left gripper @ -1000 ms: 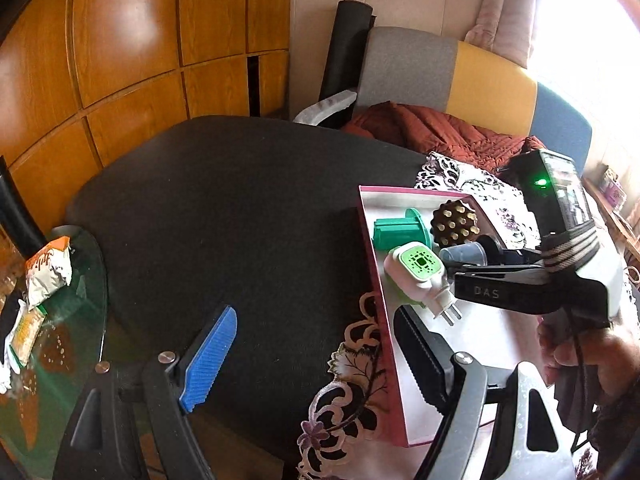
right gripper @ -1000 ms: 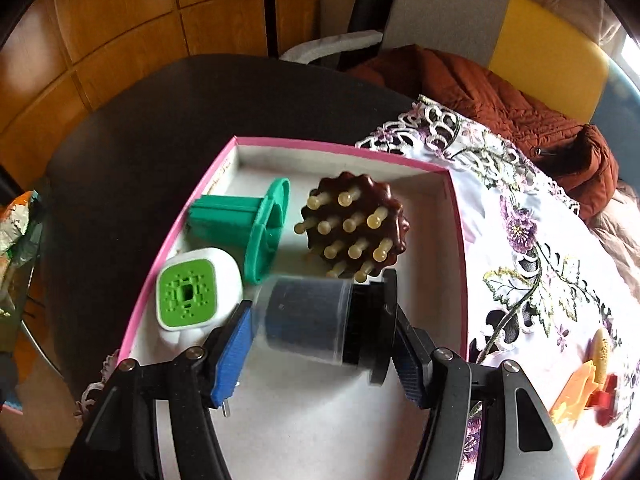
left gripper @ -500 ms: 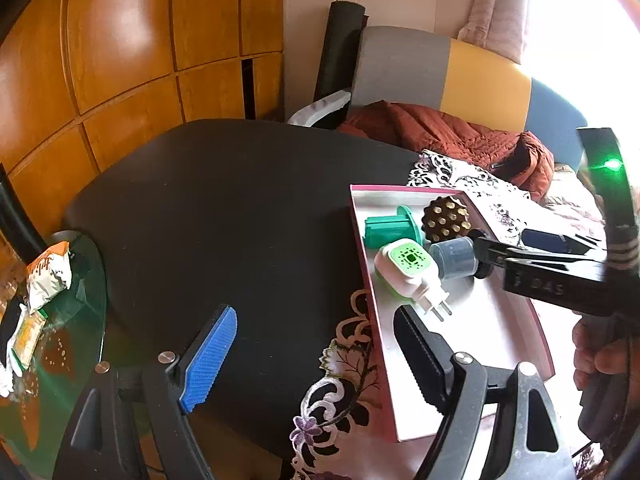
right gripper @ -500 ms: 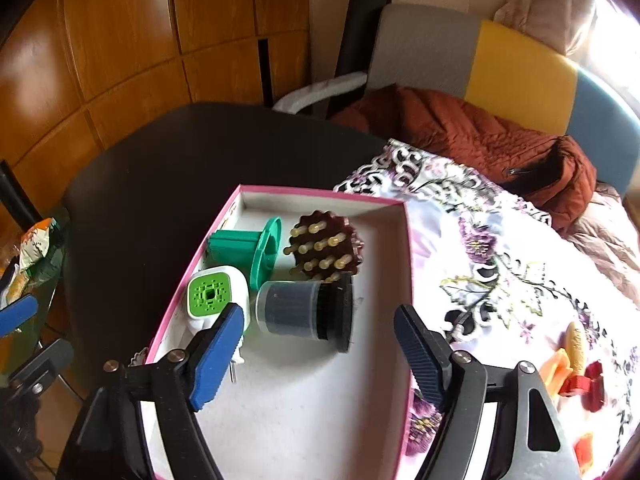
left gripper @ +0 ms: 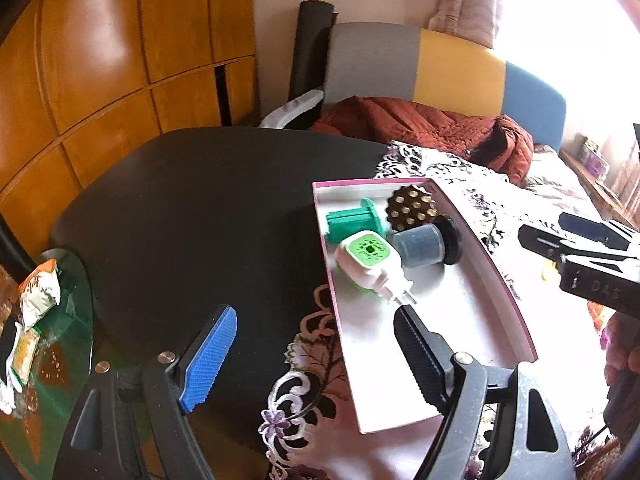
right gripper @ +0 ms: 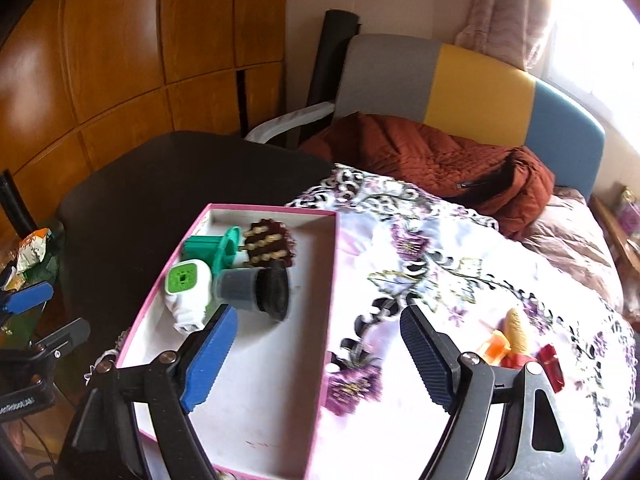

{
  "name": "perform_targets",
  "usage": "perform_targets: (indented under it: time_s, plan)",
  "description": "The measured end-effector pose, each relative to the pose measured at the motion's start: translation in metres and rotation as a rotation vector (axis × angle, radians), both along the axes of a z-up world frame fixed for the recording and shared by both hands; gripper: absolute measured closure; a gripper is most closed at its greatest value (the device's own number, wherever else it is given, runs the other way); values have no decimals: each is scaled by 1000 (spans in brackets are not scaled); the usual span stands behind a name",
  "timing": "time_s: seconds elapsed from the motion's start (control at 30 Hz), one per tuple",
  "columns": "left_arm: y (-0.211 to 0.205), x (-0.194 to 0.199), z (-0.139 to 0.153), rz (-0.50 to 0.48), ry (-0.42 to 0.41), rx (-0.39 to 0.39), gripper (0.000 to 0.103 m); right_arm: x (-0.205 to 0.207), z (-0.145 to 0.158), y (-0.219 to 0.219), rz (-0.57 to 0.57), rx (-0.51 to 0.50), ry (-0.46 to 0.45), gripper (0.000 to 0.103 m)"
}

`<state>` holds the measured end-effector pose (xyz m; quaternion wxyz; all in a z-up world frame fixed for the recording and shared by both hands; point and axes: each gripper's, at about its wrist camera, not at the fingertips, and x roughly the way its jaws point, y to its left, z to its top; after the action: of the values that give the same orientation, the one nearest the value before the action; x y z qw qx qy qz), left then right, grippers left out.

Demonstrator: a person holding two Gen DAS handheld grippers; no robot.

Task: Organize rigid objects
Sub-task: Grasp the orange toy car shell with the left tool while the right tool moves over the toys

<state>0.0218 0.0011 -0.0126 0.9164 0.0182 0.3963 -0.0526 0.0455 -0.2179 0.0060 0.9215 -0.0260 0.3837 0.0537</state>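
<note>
A pink-rimmed white tray (right gripper: 324, 364) (left gripper: 516, 312) on the table holds a grey and black cylinder (right gripper: 256, 290) (left gripper: 426, 245), a white and green plug-in device (right gripper: 188, 292) (left gripper: 370, 260), a green spool (right gripper: 212, 250) (left gripper: 352, 222) and a brown studded disc (right gripper: 270, 242) (left gripper: 412, 208). My right gripper (right gripper: 316, 356) is open and empty, above the tray's right rim. My left gripper (left gripper: 316, 360) is open and empty at the tray's near left edge. Small orange, yellow and red items (right gripper: 516, 340) lie on the cloth to the right.
A flowered tablecloth (right gripper: 460, 264) covers the right part of the dark table (left gripper: 192, 216). A rust-coloured jacket (right gripper: 432, 160) lies on a grey, yellow and blue sofa (right gripper: 476, 88) behind. A glass side table with snack packets (left gripper: 36, 300) stands at the left.
My right gripper opened, let go of the grey and black cylinder in the tray, then pulled back and to the right. My left gripper stayed open and hardly moved.
</note>
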Motion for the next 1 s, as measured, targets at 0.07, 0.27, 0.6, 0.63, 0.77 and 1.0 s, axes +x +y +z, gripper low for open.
perform_targets:
  time_s: [0.07, 0.27, 0.6, 0.63, 0.77, 1.0]
  plan:
    - [-6, 0, 1, -22, -3, -4, 21, -5, 2, -14, -25, 2, -2, 18]
    - [-26, 1, 4, -86, -4, -32, 21, -19, 1, -69, -137, -8, 1, 17]
    - [-76, 10, 8, -228, 39, -68, 21, -43, -9, -218, -506, -19, 16, 13]
    - [-85, 10, 8, -250, 38, -60, 22, -47, -13, -234, -556, -13, 18, 13]
    - [-120, 14, 9, -330, 58, -49, 22, -65, -30, -284, -730, 62, 23, 13]
    - [-197, 30, -4, -449, 119, -38, 22, -71, -29, -307, -782, 146, 23, 13]
